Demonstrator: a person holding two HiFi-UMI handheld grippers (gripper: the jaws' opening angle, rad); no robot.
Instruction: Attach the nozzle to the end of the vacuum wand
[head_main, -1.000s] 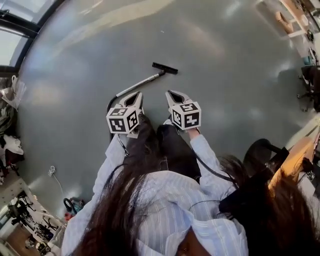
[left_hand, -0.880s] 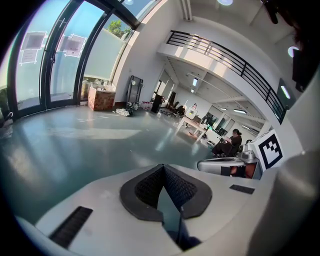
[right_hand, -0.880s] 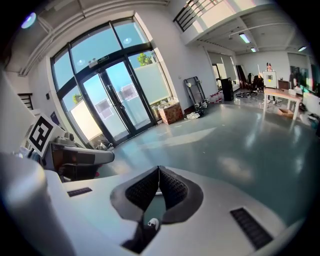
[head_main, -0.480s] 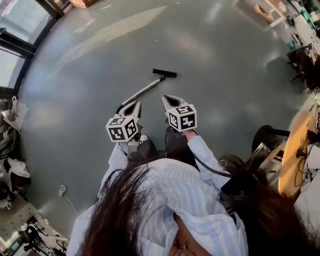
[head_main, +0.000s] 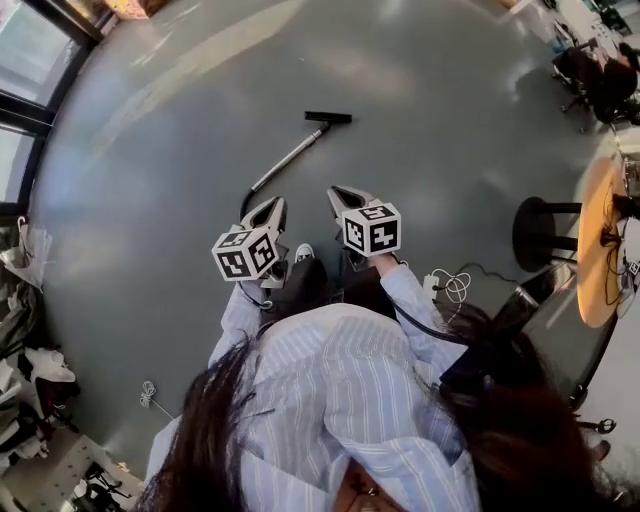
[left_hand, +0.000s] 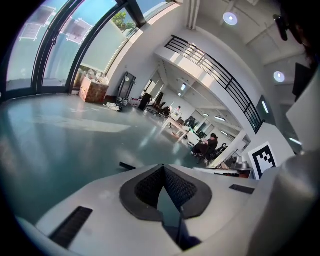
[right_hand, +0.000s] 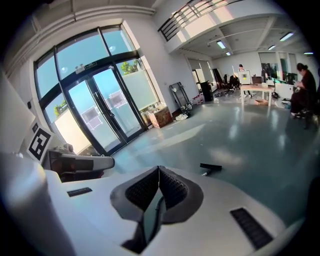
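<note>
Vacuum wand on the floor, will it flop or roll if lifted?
The vacuum wand looks like a straight metal tube, so it is probably stiff. The flat black nozzle across its far end should stop it rolling, but may weigh that end down. The dark hose at its near end may drag.

Glossy grey floor (head_main: 180, 150), tall glass doors (right_hand: 95, 115), balcony railing (left_hand: 215, 65).

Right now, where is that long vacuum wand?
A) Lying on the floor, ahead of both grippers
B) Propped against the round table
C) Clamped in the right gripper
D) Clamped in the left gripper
A: the vacuum wand lies flat on the grey floor, beyond the left gripper and the right gripper, and both grippers have their jaws together with nothing between them.
</note>
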